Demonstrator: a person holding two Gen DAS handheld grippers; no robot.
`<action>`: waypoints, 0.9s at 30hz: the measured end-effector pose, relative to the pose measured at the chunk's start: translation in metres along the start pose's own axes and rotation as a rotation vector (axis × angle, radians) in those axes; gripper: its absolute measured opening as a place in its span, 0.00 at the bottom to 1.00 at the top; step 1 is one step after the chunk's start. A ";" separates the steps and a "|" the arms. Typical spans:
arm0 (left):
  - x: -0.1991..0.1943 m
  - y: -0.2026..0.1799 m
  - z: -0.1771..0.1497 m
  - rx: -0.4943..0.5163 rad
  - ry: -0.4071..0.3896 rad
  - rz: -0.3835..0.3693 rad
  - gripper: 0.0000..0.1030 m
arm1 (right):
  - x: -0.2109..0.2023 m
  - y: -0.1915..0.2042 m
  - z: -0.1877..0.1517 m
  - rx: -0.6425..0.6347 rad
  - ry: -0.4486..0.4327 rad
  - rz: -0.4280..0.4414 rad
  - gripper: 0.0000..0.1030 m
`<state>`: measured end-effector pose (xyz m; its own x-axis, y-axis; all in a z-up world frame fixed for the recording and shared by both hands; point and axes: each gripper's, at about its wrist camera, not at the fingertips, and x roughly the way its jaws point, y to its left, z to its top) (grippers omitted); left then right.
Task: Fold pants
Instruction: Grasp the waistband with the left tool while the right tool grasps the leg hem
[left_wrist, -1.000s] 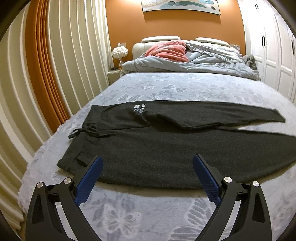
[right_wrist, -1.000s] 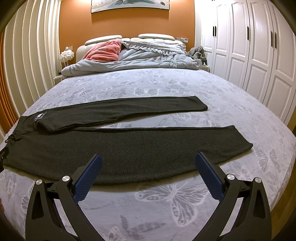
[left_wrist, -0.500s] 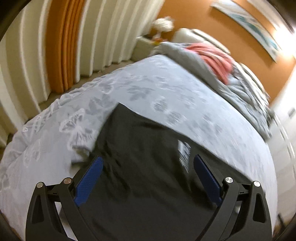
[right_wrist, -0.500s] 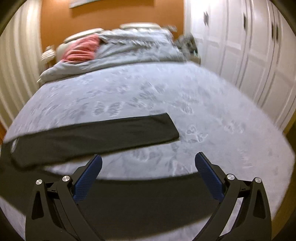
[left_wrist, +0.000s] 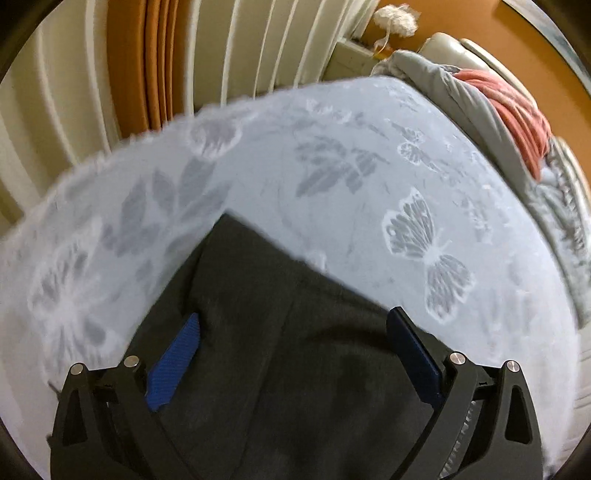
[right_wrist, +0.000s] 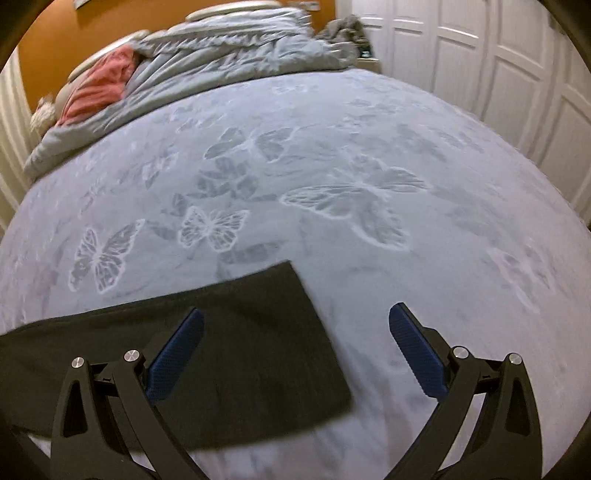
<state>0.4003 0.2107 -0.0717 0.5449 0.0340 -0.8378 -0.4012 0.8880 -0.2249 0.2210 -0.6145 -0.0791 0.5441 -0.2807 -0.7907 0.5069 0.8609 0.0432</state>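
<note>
Dark pants (left_wrist: 280, 332) flat on bed (left_wrist: 332, 192), waist under left gripper (left_wrist: 291, 328), hem under right gripper (right_wrist: 295, 328). Both spread wide, holding nothing. Lower onto far edges, pinch both corners together, lift evenly.

A bed (right_wrist: 369, 258) covered in a pale grey butterfly-patterned spread fills the bedroom. At its head lie a rumpled grey duvet (right_wrist: 236, 48) and a coral-pink blanket (right_wrist: 99, 85), against an orange wall (right_wrist: 48, 40). Cream and orange curtains (left_wrist: 147, 62) hang beside the bed on one side; white panelled wardrobe doors (right_wrist: 498, 74) line the other.
</note>
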 end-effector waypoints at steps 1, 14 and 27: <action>0.004 -0.005 0.000 0.021 -0.007 0.019 0.93 | 0.008 0.005 0.001 -0.014 0.007 0.022 0.95; -0.089 0.024 0.014 0.031 -0.146 -0.110 0.20 | -0.101 0.011 0.008 -0.092 -0.235 0.139 0.01; -0.230 0.150 -0.110 0.184 -0.141 -0.264 0.28 | -0.201 -0.056 -0.121 -0.211 -0.241 0.115 0.03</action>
<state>0.1338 0.2857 0.0329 0.7135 -0.1561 -0.6830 -0.1005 0.9420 -0.3203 0.0022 -0.5554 0.0036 0.7448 -0.2475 -0.6196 0.2976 0.9544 -0.0234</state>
